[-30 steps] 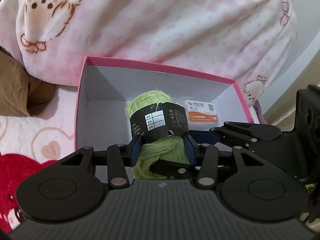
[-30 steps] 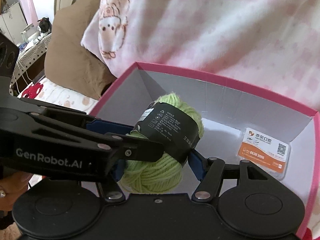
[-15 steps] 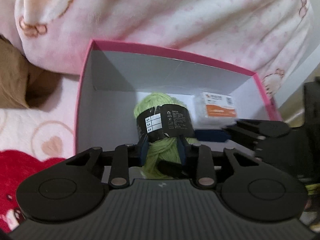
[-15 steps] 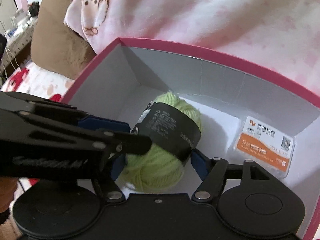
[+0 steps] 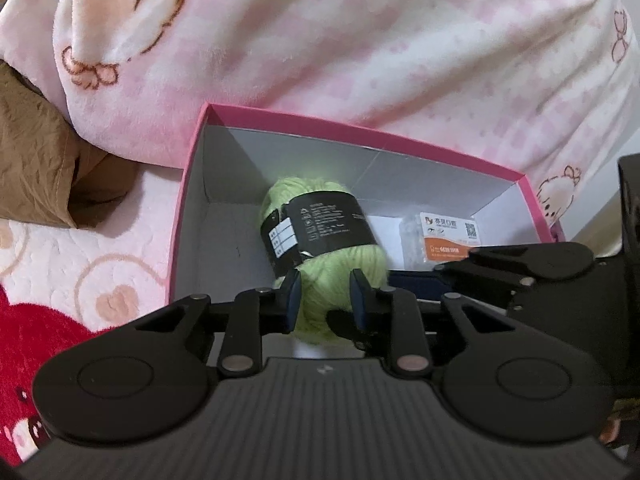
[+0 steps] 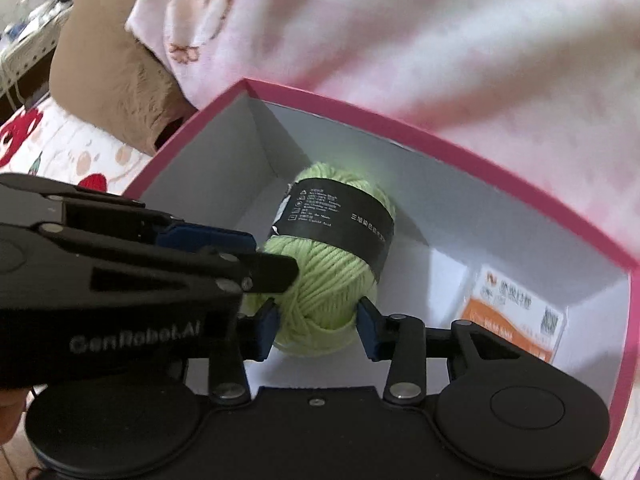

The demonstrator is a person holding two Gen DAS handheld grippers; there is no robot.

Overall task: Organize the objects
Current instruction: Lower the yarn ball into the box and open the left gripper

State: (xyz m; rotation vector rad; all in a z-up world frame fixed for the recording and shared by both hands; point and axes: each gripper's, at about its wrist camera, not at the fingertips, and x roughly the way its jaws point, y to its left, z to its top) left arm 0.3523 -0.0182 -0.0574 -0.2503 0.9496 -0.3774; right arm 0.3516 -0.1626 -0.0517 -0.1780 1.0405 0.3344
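Note:
A green yarn ball [image 5: 324, 248] with a black paper band lies in a pink box [image 5: 360, 130] with a white inside. It also shows in the right wrist view [image 6: 328, 264], inside the box [image 6: 400, 124]. My left gripper [image 5: 325, 298] and my right gripper [image 6: 318, 326] both have their blue pads against the near end of the yarn. Both look shut on it. Each gripper shows in the other's view, crossing from the side.
A clear packet with an orange and white label [image 5: 444, 240] lies in the box's right part, also in the right wrist view [image 6: 516, 316]. A pink cartoon blanket [image 5: 340, 40] rises behind the box. A brown cushion [image 5: 36, 172] is at the left. The bedsheet [image 5: 100, 280] lies beside the box.
The yarn has gone from above the box down onto its floor. Both grippers have pulled back from the black band to the yarn's near end.

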